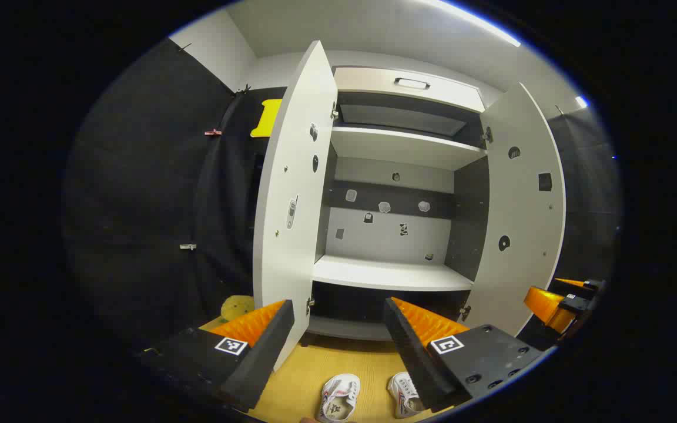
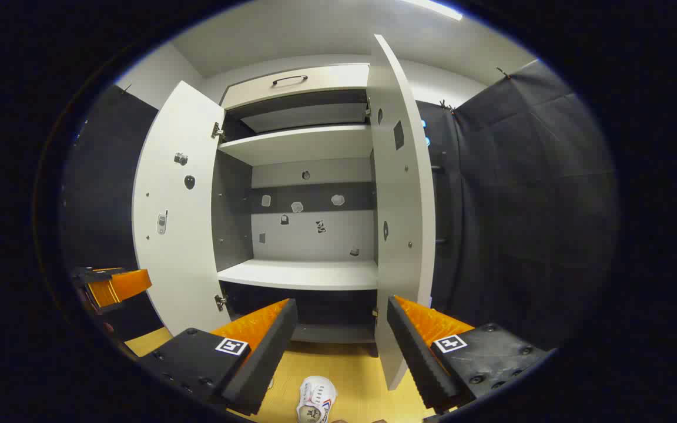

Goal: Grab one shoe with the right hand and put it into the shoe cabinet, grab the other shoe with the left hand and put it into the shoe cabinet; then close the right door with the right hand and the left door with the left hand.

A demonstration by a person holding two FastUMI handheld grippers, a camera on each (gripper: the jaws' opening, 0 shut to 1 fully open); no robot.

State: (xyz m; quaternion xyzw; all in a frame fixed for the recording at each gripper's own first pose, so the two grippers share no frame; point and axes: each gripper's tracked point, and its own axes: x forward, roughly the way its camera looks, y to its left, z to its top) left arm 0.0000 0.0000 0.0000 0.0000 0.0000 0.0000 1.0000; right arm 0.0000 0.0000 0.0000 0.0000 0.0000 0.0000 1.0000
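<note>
Two white sneakers lie on the wooden floor in front of the shoe cabinet (image 1: pixel 394 273): one shoe (image 1: pixel 338 398) and the other shoe (image 1: pixel 404 393) partly behind a finger. My left gripper (image 1: pixel 338 343) is open above them, holding nothing. The cabinet's left door (image 1: pixel 291 194) and right door (image 1: pixel 520 217) both stand open. In the right gripper view, my right gripper (image 2: pixel 341 346) is open and empty over a single shoe (image 2: pixel 317 399), facing the cabinet (image 2: pixel 303 273) between its left door (image 2: pixel 174 223) and right door (image 2: pixel 403 223).
The right gripper (image 1: pixel 559 302) appears at the right edge of the left gripper view, and the left gripper (image 2: pixel 109 285) at the left edge of the right one. A yellow-green object (image 1: pixel 237 306) lies on the floor left of the cabinet. Black cloth walls stand on both sides.
</note>
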